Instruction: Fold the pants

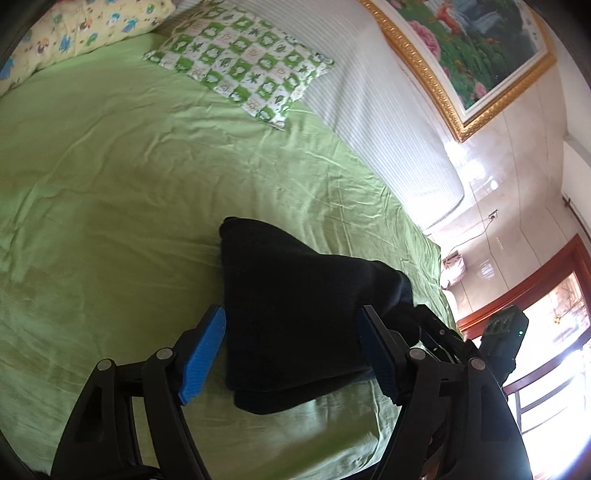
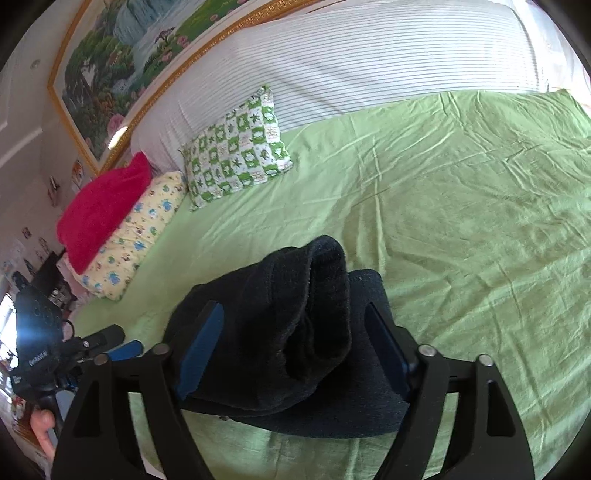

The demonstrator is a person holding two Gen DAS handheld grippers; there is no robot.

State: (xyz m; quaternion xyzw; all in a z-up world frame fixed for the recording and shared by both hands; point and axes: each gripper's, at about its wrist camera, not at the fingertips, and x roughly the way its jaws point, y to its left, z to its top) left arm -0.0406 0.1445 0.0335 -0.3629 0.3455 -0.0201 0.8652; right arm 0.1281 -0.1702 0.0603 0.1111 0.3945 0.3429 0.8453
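The pants [image 1: 295, 317] are a dark navy folded bundle lying on the green bed sheet [image 1: 129, 184]. My left gripper [image 1: 291, 347] is open, its blue pads [image 1: 203, 350] standing on either side of the bundle's near end. In the right wrist view the pants [image 2: 295, 332] show as a thick stack with a rolled top layer. My right gripper [image 2: 295, 350] is open too, its fingers [image 2: 199, 350] straddling the bundle. I cannot tell whether either gripper touches the cloth. The left gripper shows at the left edge of the right wrist view [image 2: 122, 349].
A green-and-white checked pillow [image 1: 240, 62] and a yellow cartoon pillow [image 1: 81, 29] lie at the head of the bed. A red cushion [image 2: 103, 206] sits on the yellow pillow [image 2: 140, 229]. A white striped headboard [image 2: 351, 66] and a framed painting [image 1: 469, 48] stand behind.
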